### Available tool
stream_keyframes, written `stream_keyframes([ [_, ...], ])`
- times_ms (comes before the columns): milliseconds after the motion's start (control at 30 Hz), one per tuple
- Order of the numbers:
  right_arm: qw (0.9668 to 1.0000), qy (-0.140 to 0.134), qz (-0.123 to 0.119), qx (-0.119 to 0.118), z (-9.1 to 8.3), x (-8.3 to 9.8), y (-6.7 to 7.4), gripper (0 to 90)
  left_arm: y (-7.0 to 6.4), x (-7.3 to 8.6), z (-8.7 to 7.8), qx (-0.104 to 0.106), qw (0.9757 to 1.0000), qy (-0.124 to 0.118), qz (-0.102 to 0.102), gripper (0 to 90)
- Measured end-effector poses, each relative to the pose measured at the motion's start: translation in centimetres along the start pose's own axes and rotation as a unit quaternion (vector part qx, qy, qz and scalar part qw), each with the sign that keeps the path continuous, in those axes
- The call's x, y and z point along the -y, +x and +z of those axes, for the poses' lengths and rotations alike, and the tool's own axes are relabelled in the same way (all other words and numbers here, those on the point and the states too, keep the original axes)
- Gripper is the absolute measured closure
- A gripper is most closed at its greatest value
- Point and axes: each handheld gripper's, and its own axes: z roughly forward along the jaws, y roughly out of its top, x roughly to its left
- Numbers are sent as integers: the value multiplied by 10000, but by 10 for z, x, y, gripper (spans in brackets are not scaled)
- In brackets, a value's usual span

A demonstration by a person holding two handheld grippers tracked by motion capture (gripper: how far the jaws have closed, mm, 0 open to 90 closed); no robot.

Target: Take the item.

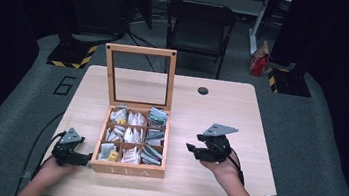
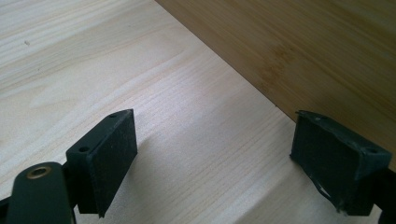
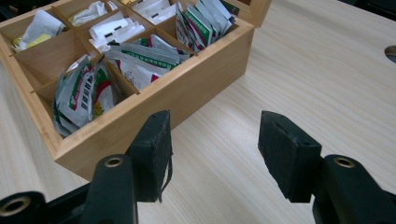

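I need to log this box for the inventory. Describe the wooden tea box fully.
The wooden tea box is light bamboo-looking wood, with TEA on its front wall. Its hinged lid, a wooden frame around a clear pane, stands open and upright at the back. Thin dividers form nine compartments holding tea sachets, mostly white with green or yellow print. It rests on the pale table, left of centre. Nothing grips it.

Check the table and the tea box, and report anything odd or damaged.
The left pad of the right gripper has a loose strip hanging off its edge. The packets sit jumbled inside the tea box, none spilled onto the table.
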Motion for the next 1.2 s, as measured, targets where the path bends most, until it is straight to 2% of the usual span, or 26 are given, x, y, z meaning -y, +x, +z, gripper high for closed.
stream_keyframes([
  [33,10000,-15,-19,-27,0,-2,1,438,-1,0,0,20,10000,-4,-55,138],
  [67,10000,-9,-23,-42,0,-3,2,441,0,0,0,-4,10000,2,18,139],
  [133,9999,-26,-60,-90,0,-6,4,446,0,0,0,-14,10000,3,35,138],
  [167,9999,-30,-85,-96,1,-7,6,448,0,0,0,8,10000,-2,-34,138],
  [200,9999,-39,-103,-127,2,-8,7,450,0,0,0,-15,10000,7,39,138],
  [333,9997,-46,-161,-176,4,-12,11,482,-1,0,0,22,10000,-3,-65,139],
  [400,9994,-64,-239,-235,5,-15,13,491,0,0,0,-1,10000,2,0,139],
  [433,9993,-65,-263,-241,6,-15,14,495,-1,0,0,5,10000,-5,-37,138],
  [500,9992,-71,-272,-285,7,-17,16,498,0,0,0,-12,10000,6,35,138],
  [533,9991,-82,-278,-293,8,-18,17,499,-1,0,0,11,10000,-2,-40,139],
  [633,9990,-93,-256,-345,10,-20,19,492,0,0,0,0,10000,0,7,138],
  [667,9990,-92,-241,-354,11,-21,20,490,-1,0,0,7,10000,-5,-37,138],
  [700,9989,-105,-285,-361,13,-21,21,484,0,0,0,-9,10000,1,23,138],
  [733,9988,-100,-290,-375,13,-21,22,483,-1,0,0,16,10000,-3,-65,139],
  [800,9988,-90,-303,-387,16,-22,24,484,-1,0,0,27,10000,-2,-74,138],
  [867,9984,-81,-335,-441,18,-23,26,489,0,0,0,-2,10000,1,14,139],
  [933,9983,-95,-352,-455,19,-24,28,489,-1,0,0,17,10000,-2,-53,139],
  [967,9982,-100,-363,-467,20,-25,30,491,0,0,0,-4,10000,1,10,138],
  [1067,9979,-99,-411,-495,23,-26,33,494,-1,0,0,7,10000,-4,-40,138],
  [1167,9976,-65,-444,-521,25,-27,35,497,0,0,0,-1,10000,1,7,139],
  [1200,9975,-56,-460,-533,25,-27,35,498,-1,0,0,13,10000,-3,-47,138],
])
